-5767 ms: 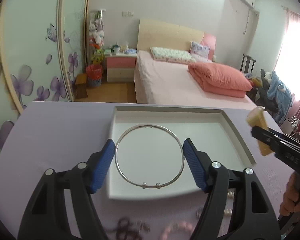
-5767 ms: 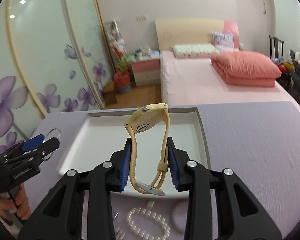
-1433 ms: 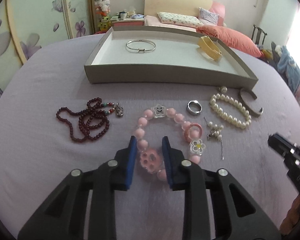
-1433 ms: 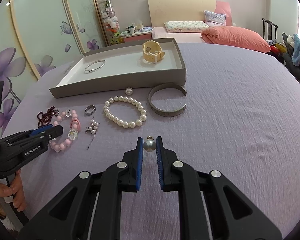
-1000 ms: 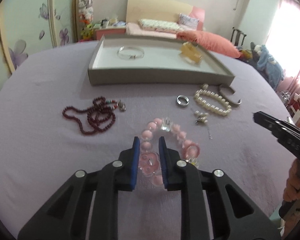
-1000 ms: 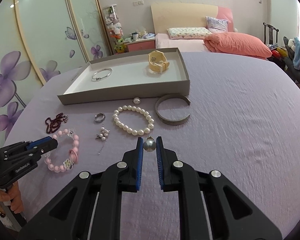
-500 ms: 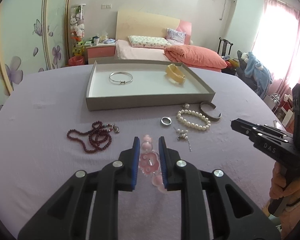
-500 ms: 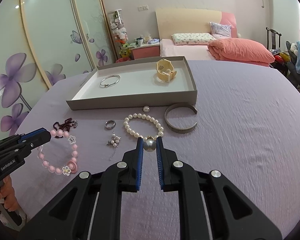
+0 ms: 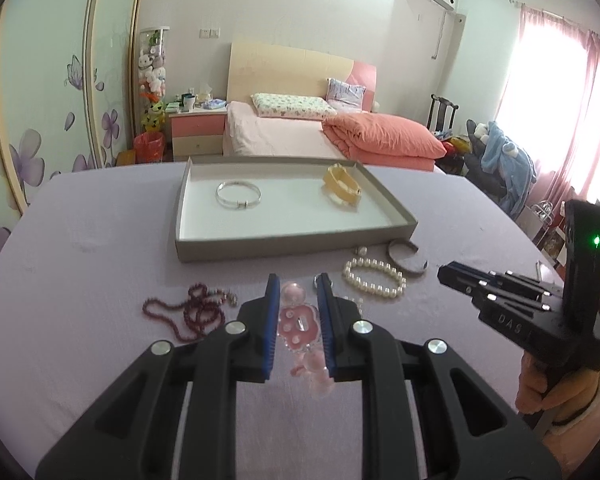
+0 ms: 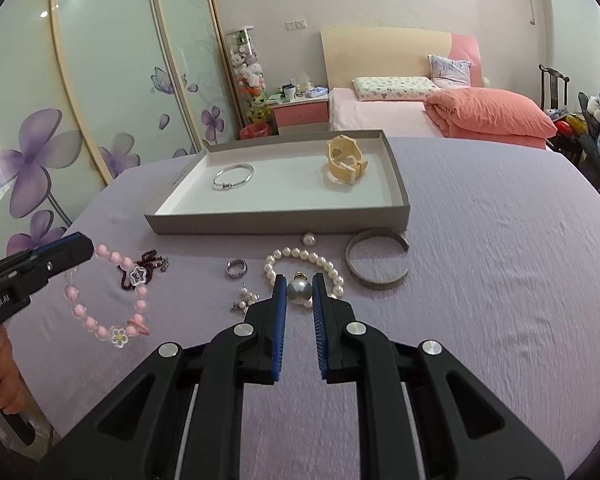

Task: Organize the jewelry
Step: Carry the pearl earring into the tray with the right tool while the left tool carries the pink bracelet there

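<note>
Pink bead bracelet (image 10: 108,304) clamped at its paw-print charm (image 9: 299,326) by the left gripper (image 9: 299,304), jaws clenched on it, loop dangling clear above the lilac-covered worktop (image 10: 500,280). Grey pearl earring (image 10: 299,291) pinched between the jaws of the right gripper (image 10: 299,294), likewise held up off the cloth. Lying loose on the worktop: white pearl bracelet (image 10: 304,264), grey open cuff bangle (image 10: 376,260), silver ring (image 10: 236,268), small pearl cluster earring (image 10: 245,300), single pearl (image 10: 308,238) just beside the front wall of the tray, dark red bead string (image 9: 192,310). Farther back, shallow grey tray (image 10: 280,220) with a white floor, holding a thin silver bangle (image 10: 233,176) toward its left and a cream watch (image 10: 345,160) toward its right, well apart from each other.
</note>
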{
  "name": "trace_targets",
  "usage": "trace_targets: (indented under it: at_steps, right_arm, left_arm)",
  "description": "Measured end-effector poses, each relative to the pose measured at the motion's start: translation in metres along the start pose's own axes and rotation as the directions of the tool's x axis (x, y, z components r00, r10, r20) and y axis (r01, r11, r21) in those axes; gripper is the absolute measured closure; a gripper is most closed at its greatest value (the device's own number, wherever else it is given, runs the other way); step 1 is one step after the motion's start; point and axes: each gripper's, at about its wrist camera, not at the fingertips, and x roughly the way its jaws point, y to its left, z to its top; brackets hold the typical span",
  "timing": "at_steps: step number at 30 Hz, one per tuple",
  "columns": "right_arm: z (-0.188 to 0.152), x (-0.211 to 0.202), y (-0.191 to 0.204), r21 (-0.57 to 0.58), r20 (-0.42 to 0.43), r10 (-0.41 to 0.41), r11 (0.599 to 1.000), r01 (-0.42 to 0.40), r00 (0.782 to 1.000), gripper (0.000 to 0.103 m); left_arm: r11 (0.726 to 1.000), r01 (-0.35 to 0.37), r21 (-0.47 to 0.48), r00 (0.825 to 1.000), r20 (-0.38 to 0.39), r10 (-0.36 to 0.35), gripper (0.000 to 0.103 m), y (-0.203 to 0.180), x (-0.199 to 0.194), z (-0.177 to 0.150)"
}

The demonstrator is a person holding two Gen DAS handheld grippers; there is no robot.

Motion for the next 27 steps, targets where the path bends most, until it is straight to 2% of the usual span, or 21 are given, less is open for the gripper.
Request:
trace_targets:
  at_steps: [10, 18, 27]
  right_arm:
    - [0.047, 0.01, 0.001, -0.015, 0.069, -0.002, 1.0, 0.003, 0.998, 0.089]
    - [0.096, 0.046, -0.007, -0.014, 0.116, -0.014, 1.0, 0.016, 0.993, 0.089]
    - [0.119, 0.095, -0.014, -0.048, 0.088, -0.037, 0.998, 0.042, 0.995, 0.089]
  left_arm:
    - [0.999, -0.026, 0.022, 0.998, 0.056, 0.025, 0.084, 0.003, 0.022, 0.068]
    - [0.998, -0.059, 0.008, 0.997, 0.054, 0.058, 0.084, 0.018, 0.076, 0.115]
    - [0.995, -0.095, 0.015, 0.995, 0.015, 0.095, 0.084, 0.03, 0.141, 0.141]
